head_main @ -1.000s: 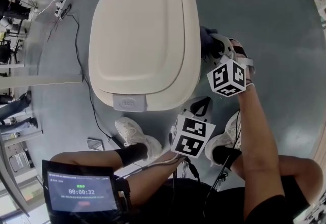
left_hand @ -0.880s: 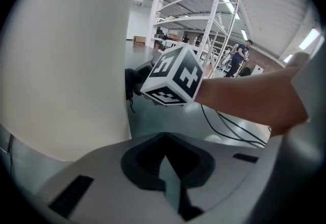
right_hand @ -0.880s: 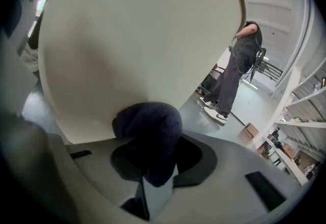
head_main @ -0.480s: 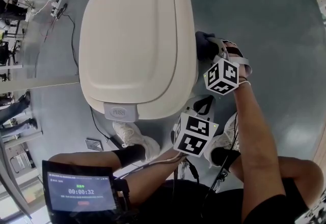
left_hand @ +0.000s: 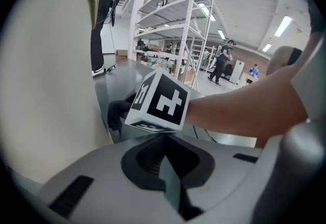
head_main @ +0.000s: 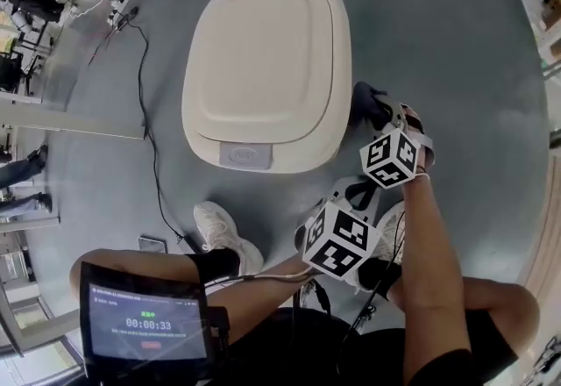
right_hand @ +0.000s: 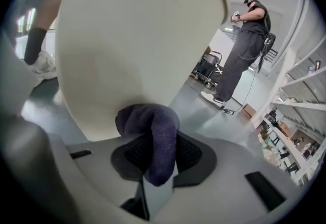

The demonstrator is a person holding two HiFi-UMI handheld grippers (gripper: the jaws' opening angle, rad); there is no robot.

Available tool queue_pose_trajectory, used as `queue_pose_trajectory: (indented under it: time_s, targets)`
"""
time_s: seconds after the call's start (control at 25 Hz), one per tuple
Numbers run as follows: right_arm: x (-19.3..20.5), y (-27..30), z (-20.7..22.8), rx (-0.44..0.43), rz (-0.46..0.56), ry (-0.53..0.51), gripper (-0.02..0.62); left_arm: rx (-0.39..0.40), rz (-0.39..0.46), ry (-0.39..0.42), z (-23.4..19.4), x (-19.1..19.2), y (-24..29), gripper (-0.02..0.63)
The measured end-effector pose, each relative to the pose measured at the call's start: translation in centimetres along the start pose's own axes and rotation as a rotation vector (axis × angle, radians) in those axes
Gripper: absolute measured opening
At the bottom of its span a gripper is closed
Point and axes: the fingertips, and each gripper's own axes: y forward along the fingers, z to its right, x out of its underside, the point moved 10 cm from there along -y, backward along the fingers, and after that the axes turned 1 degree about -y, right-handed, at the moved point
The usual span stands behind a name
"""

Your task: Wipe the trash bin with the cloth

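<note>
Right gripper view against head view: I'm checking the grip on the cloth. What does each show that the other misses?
Only the right gripper view shows the right gripper's jaws shut on the cloth, and a standing person behind. Only the head view shows the lid, the left gripper and a timer screen. Both show the cloth at the bin's side.

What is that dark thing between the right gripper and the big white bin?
A dark cloth, pinched in the right gripper and seemingly pressed on the bin's side; the right gripper view shows it.
</note>
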Motion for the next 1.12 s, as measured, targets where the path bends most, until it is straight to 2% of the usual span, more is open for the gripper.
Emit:
queue_pose_trajectory:
  time_s: [0.16,0.4,0.52,0.6,0.84,0.96,1.12]
  targets:
    - [-3.0,-4.3,2.7,0.096,0.023,0.052,0.089,-0.029,0.060,0.050,0.9,-2.1,-4.4,-0.003]
    - [-9.7,-12.9,8.3,0.320,0.033,0.168,0.089,-0.096,0.178,0.168,1.8,-6.7,-14.6,-0.003]
    - [-14.7,-16.9,11.2,0.433,0.092,0.138,0.089,-0.119,0.288,0.158,0.5,-9.8,-19.6,-0.003]
    - [-17.6,-19.6,11.4,0.472,0.139,0.142,0.089,-0.145,0.338,0.158,-0.6,-10.9,-23.0,-0.003]
    - [-26.8,-25.2,8.8,0.483,0.324,0.188,0.089,-0.275,0.451,0.125,-6.1,-11.3,-31.7,-0.003]
    - [-31.4,-26.3,6.8,0.436,0.419,0.224,0.089,-0.334,0.515,0.066,-10.1,-11.1,-35.5,-0.003]
    - [-35.8,-25.7,3.6,0.348,0.491,0.323,0.089,-0.393,0.555,0.001,-15.3,-9.9,-39.2,-0.003]
